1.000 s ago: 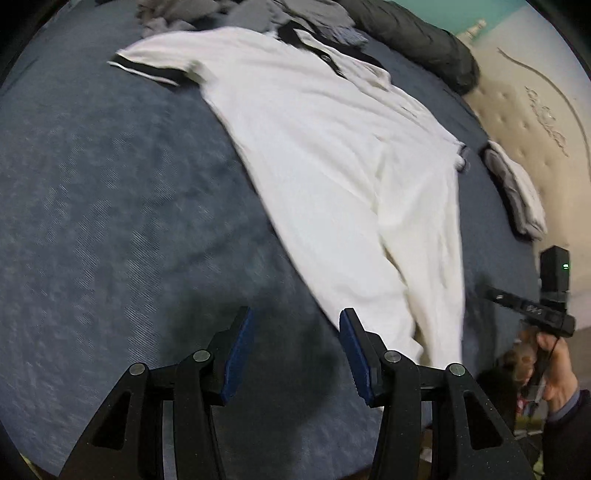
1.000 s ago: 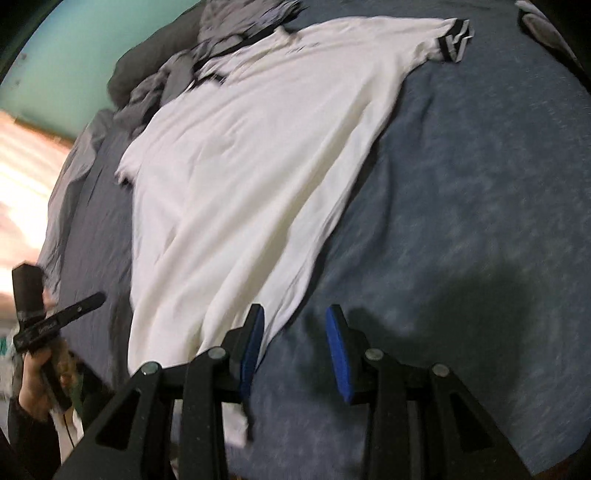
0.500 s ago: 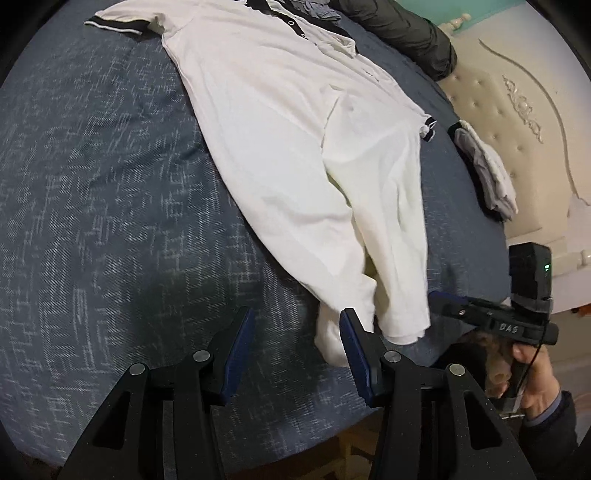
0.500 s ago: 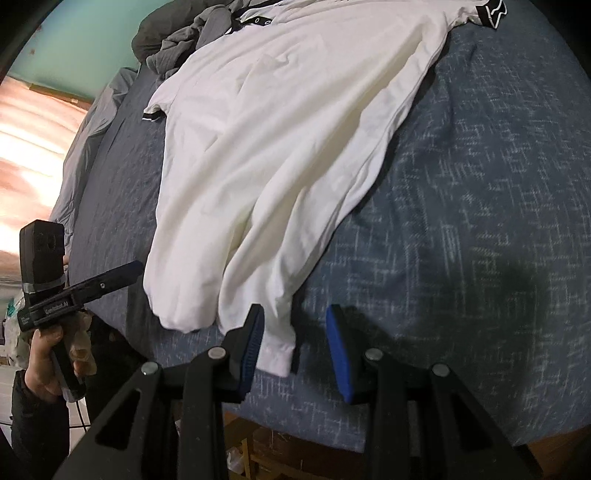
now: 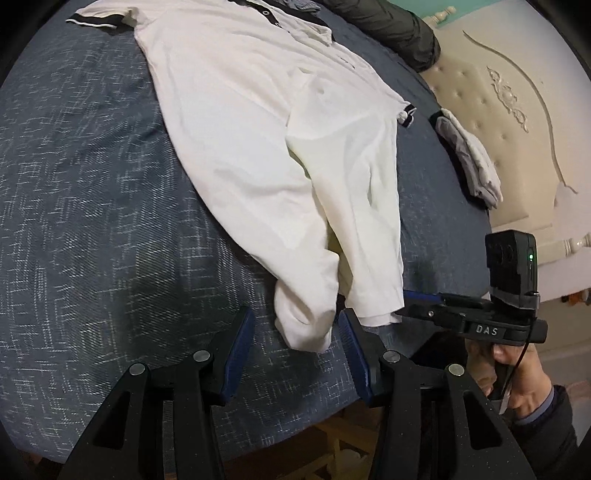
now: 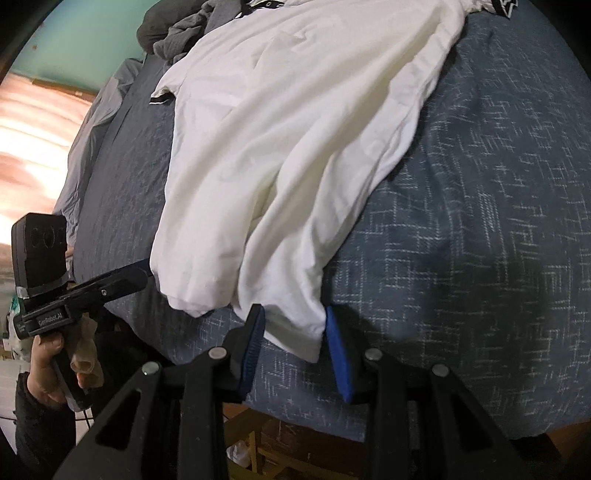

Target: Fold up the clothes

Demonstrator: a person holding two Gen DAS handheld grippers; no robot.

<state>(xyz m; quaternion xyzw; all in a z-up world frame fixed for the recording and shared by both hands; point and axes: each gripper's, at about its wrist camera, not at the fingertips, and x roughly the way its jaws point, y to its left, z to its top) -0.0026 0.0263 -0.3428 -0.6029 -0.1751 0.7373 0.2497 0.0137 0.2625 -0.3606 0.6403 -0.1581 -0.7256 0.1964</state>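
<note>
Dark blue bedspread (image 5: pixel 92 221) with white flecks. Cream tufted headboard (image 5: pixel 509 122) behind, dark pillow (image 5: pixel 399 33) against it. Teal wall (image 6: pixel 85 40) beyond.

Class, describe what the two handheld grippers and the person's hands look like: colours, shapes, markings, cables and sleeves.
Both grippers, left gripper and right gripper, have black angular frames with silver rivets and blue ribbed fingers. Each carries a boxy black camera; the right one's shows a green light. White lettering marks the bodies. The right hand shows a thin cable, blue cuff and dark sleeve.
</note>
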